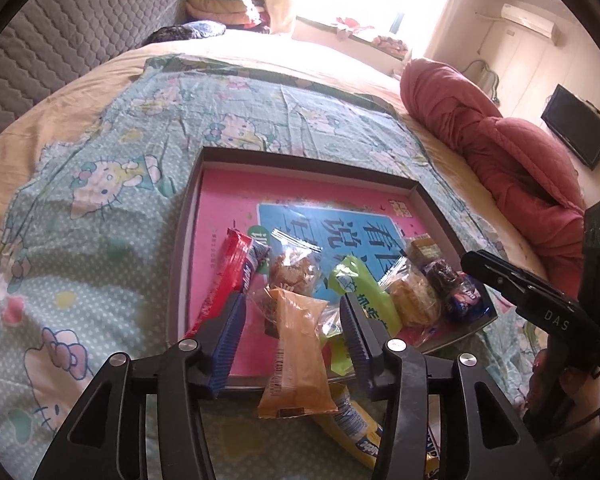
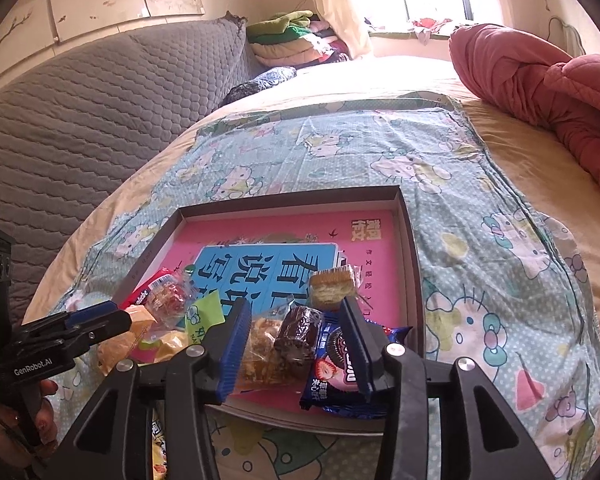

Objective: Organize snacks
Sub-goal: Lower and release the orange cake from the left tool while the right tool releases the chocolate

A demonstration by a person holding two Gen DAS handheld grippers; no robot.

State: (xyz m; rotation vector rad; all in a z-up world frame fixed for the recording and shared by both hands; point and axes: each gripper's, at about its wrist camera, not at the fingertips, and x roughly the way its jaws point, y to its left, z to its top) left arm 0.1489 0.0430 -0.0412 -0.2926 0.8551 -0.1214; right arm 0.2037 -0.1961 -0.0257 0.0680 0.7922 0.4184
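On the right gripper (image 1: 496, 276) "DAS" shows (jaws part-open, empty), like the left gripper (image 1: 296, 332) over the orange packet (image 1: 300, 356).

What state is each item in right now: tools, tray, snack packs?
left tool: open, orange snack pack between the pads, not pinched
right tool: open, over the brown cake pack
tray: lidless, lying on the patterned cloth
orange snack pack: sealed, hanging over the tray's near rim
brown cake pack: sealed, in tray
yellow snack pack: outside tray
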